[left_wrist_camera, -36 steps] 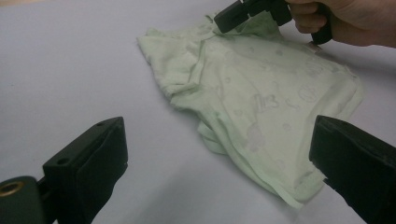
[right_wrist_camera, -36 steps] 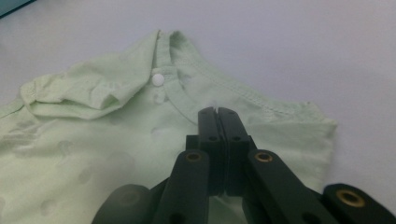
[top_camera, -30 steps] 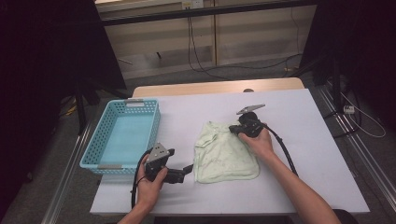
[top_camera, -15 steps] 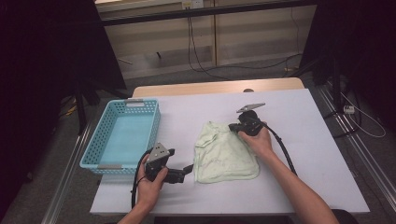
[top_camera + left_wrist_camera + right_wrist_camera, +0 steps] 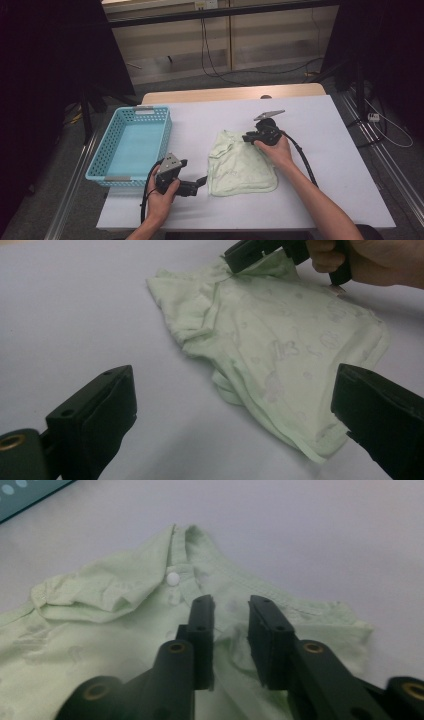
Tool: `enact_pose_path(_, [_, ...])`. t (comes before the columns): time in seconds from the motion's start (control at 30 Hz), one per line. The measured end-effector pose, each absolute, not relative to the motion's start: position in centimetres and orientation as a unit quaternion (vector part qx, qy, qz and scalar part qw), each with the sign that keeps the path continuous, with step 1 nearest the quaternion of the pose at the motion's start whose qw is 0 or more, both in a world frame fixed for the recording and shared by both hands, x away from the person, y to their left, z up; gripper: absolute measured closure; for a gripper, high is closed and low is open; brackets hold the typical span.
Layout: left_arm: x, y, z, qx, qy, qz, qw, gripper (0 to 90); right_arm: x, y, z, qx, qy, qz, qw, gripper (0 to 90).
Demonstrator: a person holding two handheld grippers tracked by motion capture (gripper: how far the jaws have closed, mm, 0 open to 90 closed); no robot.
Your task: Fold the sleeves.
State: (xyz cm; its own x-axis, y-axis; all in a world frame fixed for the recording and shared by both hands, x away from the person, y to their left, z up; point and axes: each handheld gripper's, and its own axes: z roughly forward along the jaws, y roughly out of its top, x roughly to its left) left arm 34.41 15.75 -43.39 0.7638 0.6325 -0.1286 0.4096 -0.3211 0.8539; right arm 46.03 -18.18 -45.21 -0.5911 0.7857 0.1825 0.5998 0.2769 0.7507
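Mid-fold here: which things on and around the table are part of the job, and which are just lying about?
In the job:
- pale green garment, folded on the table
- right gripper, jaws just been opening, cloth between them
- left gripper, open, beside the garment's near corner
- blue basket, probably its destination

Lying about:
- cables on the floor beyond the table

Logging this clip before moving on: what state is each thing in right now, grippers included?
Pale green shirt: folded, flat on the table, button visible.
Blue basket: upright, empty.
Left gripper: jaws wide open, level with the table, near the shirt's corner, not touching it.
Right gripper: jaws have just been opening, a narrow gap now, over the shirt's top edge.
White table: bare apart from these.
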Motion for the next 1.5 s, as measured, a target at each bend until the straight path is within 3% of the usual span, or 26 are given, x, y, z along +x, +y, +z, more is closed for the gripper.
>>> enact_pose_path(0.07, [34.4,15.8,-43.4,0.805,0.324,0.115,0.484,4.7,45.9,-18.7,-44.6,0.439,0.786,0.420,0.111,65.9])
enact_pose_path(0.2, [34.4,15.7,-43.4,0.805,0.324,0.114,0.483,4.7,45.6,-19.9,-43.6,0.442,0.776,0.434,0.115,62.9])
enact_pose_path(0.43, [34.4,15.8,-43.4,0.802,0.326,0.116,0.487,4.7,44.2,-21.8,-42.4,0.438,0.781,0.427,0.126,62.5])
enact_pose_path(0.9, [34.4,15.7,-43.4,0.804,0.324,0.114,0.484,4.7,41.7,-24.9,-44.8,0.466,0.777,0.407,0.114,55.9])
enact_pose_path(1.2, [34.4,15.7,-43.4,0.805,0.324,0.114,0.484,4.7,41.2,-23.9,-44.6,0.439,0.790,0.415,0.105,73.8])
enact_pose_path(1.5, [34.4,15.7,-43.4,0.805,0.324,0.113,0.485,4.7,40.3,-22.8,-44.6,0.414,0.806,0.410,0.104,73.7])
